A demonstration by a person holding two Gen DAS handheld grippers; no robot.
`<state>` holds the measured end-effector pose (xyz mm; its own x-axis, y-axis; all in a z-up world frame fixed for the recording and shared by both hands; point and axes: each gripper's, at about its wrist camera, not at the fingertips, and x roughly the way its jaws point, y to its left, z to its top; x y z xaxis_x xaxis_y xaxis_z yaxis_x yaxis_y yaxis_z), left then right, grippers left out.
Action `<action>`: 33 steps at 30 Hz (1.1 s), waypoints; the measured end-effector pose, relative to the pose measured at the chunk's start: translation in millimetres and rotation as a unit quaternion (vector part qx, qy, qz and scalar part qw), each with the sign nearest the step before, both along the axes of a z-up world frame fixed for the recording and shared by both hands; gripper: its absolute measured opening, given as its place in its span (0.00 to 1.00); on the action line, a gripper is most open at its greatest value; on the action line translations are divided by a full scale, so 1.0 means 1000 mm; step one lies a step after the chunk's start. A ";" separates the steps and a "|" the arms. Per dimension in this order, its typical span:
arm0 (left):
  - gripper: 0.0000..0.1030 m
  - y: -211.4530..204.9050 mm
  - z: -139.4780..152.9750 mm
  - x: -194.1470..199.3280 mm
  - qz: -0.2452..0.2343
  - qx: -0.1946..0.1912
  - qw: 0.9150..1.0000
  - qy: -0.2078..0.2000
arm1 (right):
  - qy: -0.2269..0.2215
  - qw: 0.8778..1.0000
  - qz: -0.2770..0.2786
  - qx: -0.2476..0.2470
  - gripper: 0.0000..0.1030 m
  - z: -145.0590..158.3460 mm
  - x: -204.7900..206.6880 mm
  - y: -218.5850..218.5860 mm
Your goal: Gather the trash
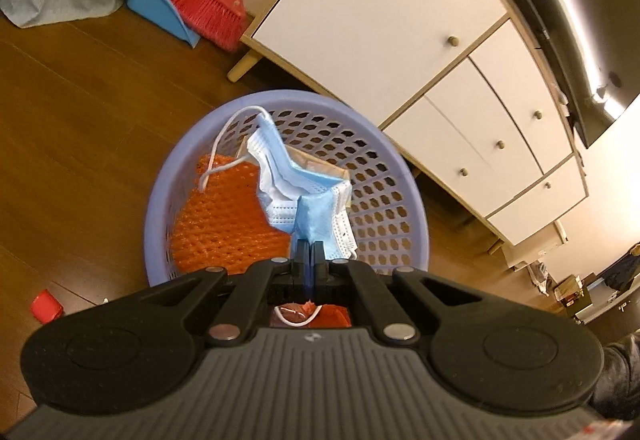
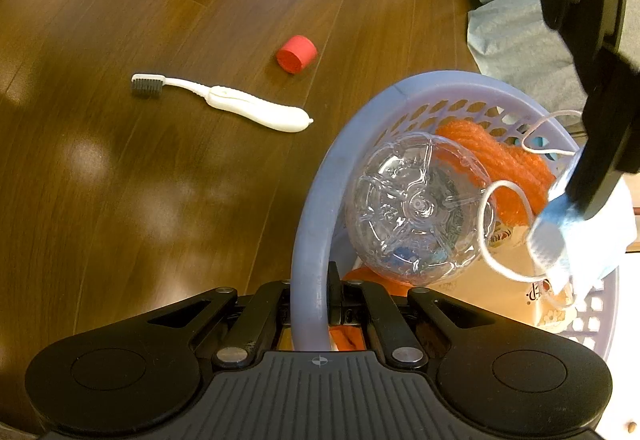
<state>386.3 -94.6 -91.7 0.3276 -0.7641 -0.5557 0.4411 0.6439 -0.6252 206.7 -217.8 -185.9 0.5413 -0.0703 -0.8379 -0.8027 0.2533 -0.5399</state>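
My left gripper [image 1: 308, 249] is shut on a blue and white face mask [image 1: 298, 186], which hangs over the lavender basket [image 1: 160, 180]. Orange foam netting [image 1: 224, 216] and a beige box [image 1: 320, 164] lie inside the basket. In the right wrist view, my right gripper [image 2: 310, 282] is shut on the basket rim [image 2: 310, 240]. A clear plastic bottle [image 2: 412, 208] stands in the basket, bottom up. The left gripper [image 2: 588, 196] shows there from above with the mask [image 2: 568, 244]. On the floor lie a white toothbrush [image 2: 240, 104] and a red cap [image 2: 297, 54].
A white cabinet [image 1: 400, 40] with knobbed drawers stands right behind the basket. A red broom [image 1: 208, 4] and blue dustpan [image 1: 160, 4] lean by its left end. Grey-blue fabric [image 2: 516, 36] lies beyond the basket. The floor is brown wood [image 2: 120, 180]. A red cap [image 1: 47, 305] lies left of the basket.
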 end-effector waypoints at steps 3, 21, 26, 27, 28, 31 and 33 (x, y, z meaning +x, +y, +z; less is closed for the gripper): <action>0.00 -0.004 -0.005 0.006 0.003 0.005 1.000 0.006 | 0.000 1.000 -0.001 0.000 0.00 0.000 0.000 0.000; 0.00 -0.019 -0.025 0.025 0.006 0.016 0.999 0.043 | -0.002 1.000 -0.004 0.000 0.00 0.001 0.001 0.000; 0.16 -0.013 -0.019 0.018 0.007 0.012 0.999 0.035 | -0.003 1.000 -0.003 0.002 0.00 0.000 0.000 0.002; 0.16 -0.012 -0.015 0.017 0.007 0.011 0.999 0.031 | -0.003 1.000 -0.003 0.002 0.00 0.000 0.000 0.001; 0.19 -0.011 -0.013 0.016 0.008 0.011 1.000 0.029 | -0.004 1.000 -0.004 0.003 0.00 0.000 0.000 0.001; 0.25 -0.007 -0.005 0.012 0.009 0.010 1.000 0.023 | -0.003 1.000 -0.007 0.004 0.00 0.000 0.001 0.001; 0.26 -0.004 -0.002 0.010 0.009 0.008 1.000 0.022 | -0.003 1.000 -0.007 0.005 0.00 -0.001 0.001 0.002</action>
<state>396.2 -98.7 -93.9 0.3157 -0.7497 -0.5816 0.4020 0.6609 -0.6337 207.6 -216.0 -186.6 0.5460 -0.0697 -0.8349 -0.7953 0.2702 -0.5427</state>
